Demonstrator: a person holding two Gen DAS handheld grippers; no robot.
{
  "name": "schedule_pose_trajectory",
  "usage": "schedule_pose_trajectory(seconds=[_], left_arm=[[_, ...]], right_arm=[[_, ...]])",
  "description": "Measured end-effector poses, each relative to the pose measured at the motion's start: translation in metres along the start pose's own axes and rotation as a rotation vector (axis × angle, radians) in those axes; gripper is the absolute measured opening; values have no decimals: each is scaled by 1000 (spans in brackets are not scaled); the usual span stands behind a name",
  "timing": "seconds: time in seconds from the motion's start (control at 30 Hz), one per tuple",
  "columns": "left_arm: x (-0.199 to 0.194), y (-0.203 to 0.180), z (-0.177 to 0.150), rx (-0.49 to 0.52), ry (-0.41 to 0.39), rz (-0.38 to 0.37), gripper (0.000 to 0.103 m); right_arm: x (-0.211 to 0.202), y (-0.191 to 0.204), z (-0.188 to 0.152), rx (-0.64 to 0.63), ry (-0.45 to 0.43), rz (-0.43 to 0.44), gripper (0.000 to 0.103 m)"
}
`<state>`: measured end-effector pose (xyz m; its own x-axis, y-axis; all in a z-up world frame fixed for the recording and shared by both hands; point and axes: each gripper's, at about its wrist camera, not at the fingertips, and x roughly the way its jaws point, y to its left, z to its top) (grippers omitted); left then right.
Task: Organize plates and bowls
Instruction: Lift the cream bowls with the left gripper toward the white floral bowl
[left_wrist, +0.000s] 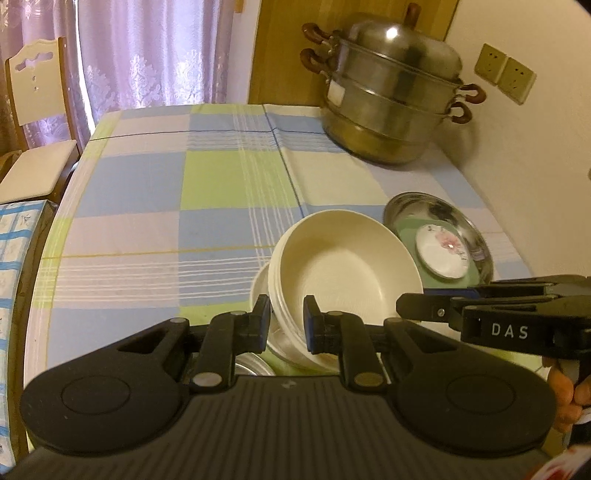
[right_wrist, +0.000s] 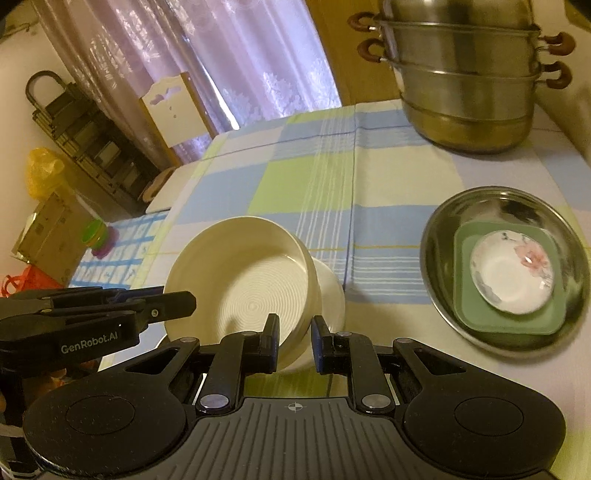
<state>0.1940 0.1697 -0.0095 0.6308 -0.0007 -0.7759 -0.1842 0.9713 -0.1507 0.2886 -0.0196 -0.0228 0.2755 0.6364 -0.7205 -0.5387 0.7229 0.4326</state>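
A cream bowl (left_wrist: 347, 266) is tilted and held above a second cream bowl (right_wrist: 330, 291) on the checked tablecloth. My left gripper (left_wrist: 286, 317) is shut on the tilted bowl's near rim. My right gripper (right_wrist: 294, 339) is shut on the same bowl's (right_wrist: 243, 280) rim from the other side. A steel dish (right_wrist: 439, 258) at the right holds a green square plate (right_wrist: 465, 310) and a small white flowered saucer (right_wrist: 513, 275). That dish also shows in the left wrist view (left_wrist: 410, 205).
A tall stacked steel steamer pot (left_wrist: 391, 96) stands at the table's far right corner by the wall. A white chair (left_wrist: 37, 122) stands at the left side. A steel item (left_wrist: 251, 365) lies under the left gripper.
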Motion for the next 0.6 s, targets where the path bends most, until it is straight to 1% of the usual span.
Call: schedule_pose_trajectory(seconds=[0.17, 0.43, 0.6], left_arm=[[15, 9, -3, -34, 31, 7, 17], [30, 8, -6, -68, 42, 16, 17], [36, 7, -10, -76, 66, 10, 17]], right_arm=[[18, -5, 7, -12, 26, 9, 18], [37, -11, 9, -42, 61, -22, 18], [42, -14, 9, -49, 83, -41, 18]])
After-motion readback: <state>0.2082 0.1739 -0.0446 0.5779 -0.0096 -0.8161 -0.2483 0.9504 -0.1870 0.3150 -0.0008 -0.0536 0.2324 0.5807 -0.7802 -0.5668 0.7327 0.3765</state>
